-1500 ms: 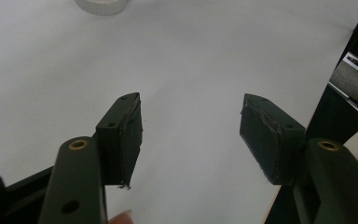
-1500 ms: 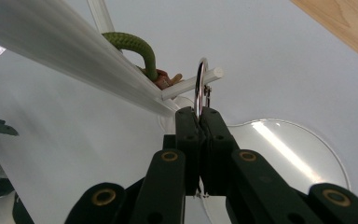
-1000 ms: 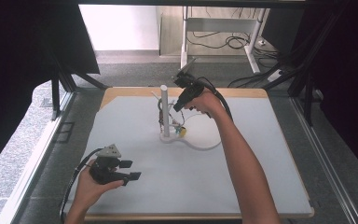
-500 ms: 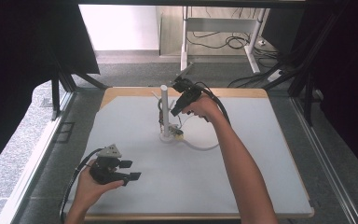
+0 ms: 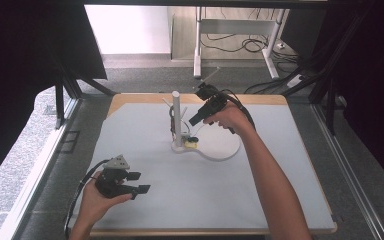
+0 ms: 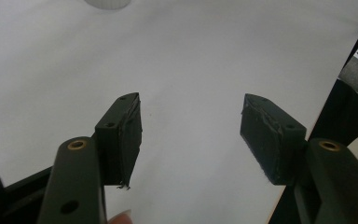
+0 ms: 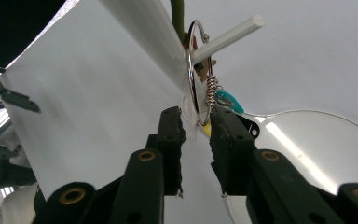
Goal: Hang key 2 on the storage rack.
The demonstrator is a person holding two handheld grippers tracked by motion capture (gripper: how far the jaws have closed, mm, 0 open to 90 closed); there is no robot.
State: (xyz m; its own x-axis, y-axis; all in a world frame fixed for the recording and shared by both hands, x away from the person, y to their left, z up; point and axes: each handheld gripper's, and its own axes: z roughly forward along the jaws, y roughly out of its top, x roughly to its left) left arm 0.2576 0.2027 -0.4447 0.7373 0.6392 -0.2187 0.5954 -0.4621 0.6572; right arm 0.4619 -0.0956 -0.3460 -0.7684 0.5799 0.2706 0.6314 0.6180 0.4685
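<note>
Hanging on the stand's peg (image 7: pixel 228 36), the light, stiff, slippery key ring (image 7: pixel 196 74) is released by the right tool (image 7: pixel 196 122), jaws just parted.

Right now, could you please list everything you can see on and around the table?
Table: one, pale grey top with wooden edge, centre.
Stand: one, white post with side pegs on a round base, far middle of the table.
Ring: one, silver wire hoop with a coiled spring, hanging on a peg.
Charm: one, teal, just beyond the ring.
Desk legs and cables: white legs, black cables, on the floor beyond the table.
Left tool: black, open, near left.
Right tool: black, jaws just opening, ring's lower edge between them.
</note>
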